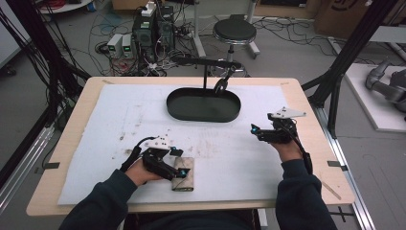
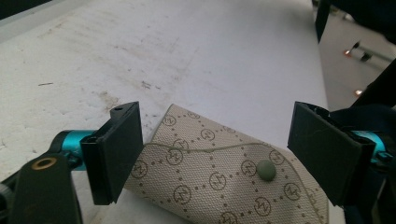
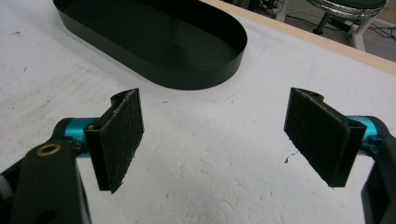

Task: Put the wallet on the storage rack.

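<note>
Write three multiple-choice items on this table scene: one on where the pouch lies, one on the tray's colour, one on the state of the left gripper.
1. Where does the pouch lie?
A. in the tray
B. on the mat near the person's edge of the table
C. on the stool

2. What colour is the tray?
A. black
B. red
C. white

3. How does the left gripper stand?
A. shut on the pouch
B. shut on nothing
C. open, with the pouch between its jaws

Key: 1 B, the high view shows it flat on the white mat by the left hand, apart from the tray. 2 A, the oval tray is black in the high view and the right gripper view. 3 C, the left gripper view shows both pads wide apart and off the pouch.
</note>
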`<move>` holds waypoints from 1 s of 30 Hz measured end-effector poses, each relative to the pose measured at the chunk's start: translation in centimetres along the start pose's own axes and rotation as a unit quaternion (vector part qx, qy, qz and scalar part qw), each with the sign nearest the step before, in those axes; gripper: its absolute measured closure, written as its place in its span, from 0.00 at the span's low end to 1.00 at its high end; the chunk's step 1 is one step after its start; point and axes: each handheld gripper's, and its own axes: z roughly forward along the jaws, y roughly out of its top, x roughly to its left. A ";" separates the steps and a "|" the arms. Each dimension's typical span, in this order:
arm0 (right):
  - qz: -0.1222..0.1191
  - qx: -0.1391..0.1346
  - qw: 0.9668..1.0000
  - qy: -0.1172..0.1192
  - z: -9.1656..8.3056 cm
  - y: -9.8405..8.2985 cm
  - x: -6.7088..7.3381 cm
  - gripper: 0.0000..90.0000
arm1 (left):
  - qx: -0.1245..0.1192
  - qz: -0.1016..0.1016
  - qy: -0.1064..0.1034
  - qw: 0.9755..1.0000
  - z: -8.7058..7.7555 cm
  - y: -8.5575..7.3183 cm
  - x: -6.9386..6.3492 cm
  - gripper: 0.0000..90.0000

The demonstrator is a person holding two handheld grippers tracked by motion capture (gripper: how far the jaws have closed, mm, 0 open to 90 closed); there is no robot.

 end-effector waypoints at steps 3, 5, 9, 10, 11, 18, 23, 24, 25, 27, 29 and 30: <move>-0.001 0.000 1.000 0.001 0.0 0.0 -0.1 0.23 | 0.009 0.005 0.003 1.000 0.1 -0.2 0.0 0.20; 0.001 -0.001 1.000 0.001 0.0 0.0 0.0 0.23 | 0.024 0.023 0.022 0.999 0.2 -0.3 0.1 0.22; 0.000 0.002 1.000 0.001 0.0 0.0 0.0 0.23 | 0.034 0.025 0.035 0.999 0.4 -0.4 0.3 0.21; 0.000 0.002 1.000 0.002 0.0 0.0 0.0 0.23 | 0.032 0.022 0.035 0.999 0.4 -0.4 0.3 0.21; 0.000 0.002 1.000 0.002 0.0 0.0 0.0 0.23 | 0.030 0.021 0.035 0.999 0.4 -0.4 0.3 0.22; -0.001 0.001 1.000 0.002 0.0 0.0 0.1 0.23 | 0.019 -0.003 0.094 0.995 -0.3 -0.2 1.6 0.24; 0.001 0.002 1.000 0.002 0.0 0.0 0.0 0.23 | 0.006 -0.016 0.174 0.985 -1.0 0.1 2.7 0.55; 0.001 0.002 1.000 0.003 0.0 0.0 0.1 0.23 | 0.008 -0.024 0.185 0.982 -1.1 0.0 3.0 0.50; 0.001 0.002 1.000 0.003 0.0 0.0 0.1 0.23 | 0.009 -0.028 0.196 0.980 -1.1 0.0 3.1 0.51; 0.001 0.001 1.000 0.003 0.0 0.0 0.0 0.23 | 0.007 -0.029 0.210 0.977 -1.2 0.0 3.1 0.51; 0.002 0.000 1.000 0.003 0.0 0.0 0.0 0.23 | -0.002 -0.037 0.222 0.974 -1.5 0.1 3.0 0.50; 0.001 -0.001 1.000 0.003 0.0 0.0 0.0 0.23 | -0.006 -0.043 0.226 0.973 -1.7 0.2 2.8 0.48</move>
